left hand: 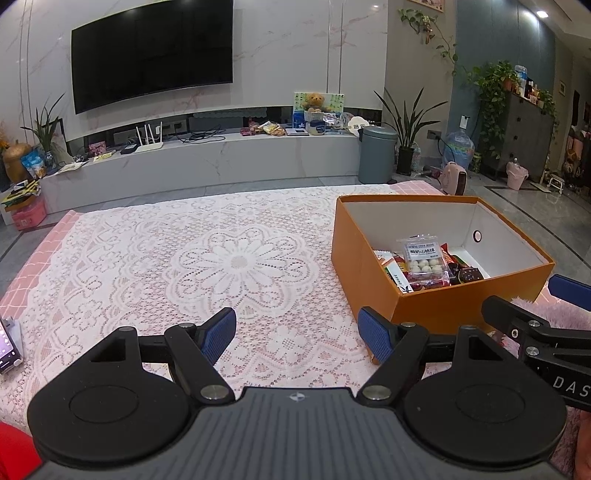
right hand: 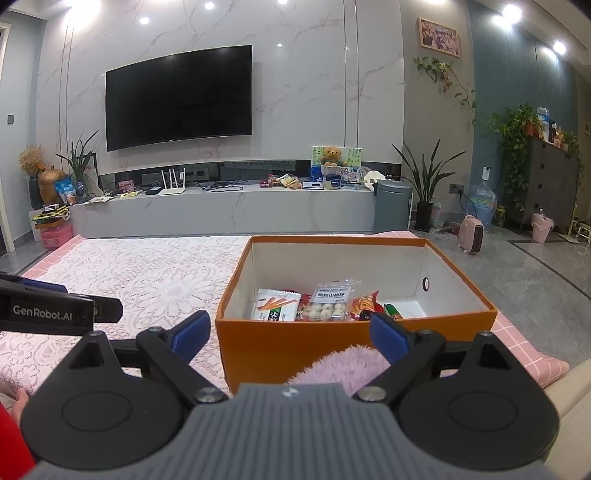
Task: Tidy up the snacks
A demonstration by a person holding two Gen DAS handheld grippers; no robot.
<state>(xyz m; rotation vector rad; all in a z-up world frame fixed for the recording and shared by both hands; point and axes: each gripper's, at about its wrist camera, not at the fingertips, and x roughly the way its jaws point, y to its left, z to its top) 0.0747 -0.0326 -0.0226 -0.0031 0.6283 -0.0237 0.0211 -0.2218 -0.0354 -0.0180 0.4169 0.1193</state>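
Both grippers, left gripper (left hand: 297,334) and right gripper (right hand: 291,334), gape wide, holding nothing; snack packets (right hand: 328,304) sit in the orange box (right hand: 295,341).

We see a room evenly lit by recessed ceiling spotlights (right hand: 208,5), which leave small glare spots on the glossy marble wall (right hand: 295,92) and faint reflections on the dark television (right hand: 179,98). Shadows are soft. Focus is sharp throughout. Fisheye distortion bows the straight lines at the edges, and the corners are vignetted black.
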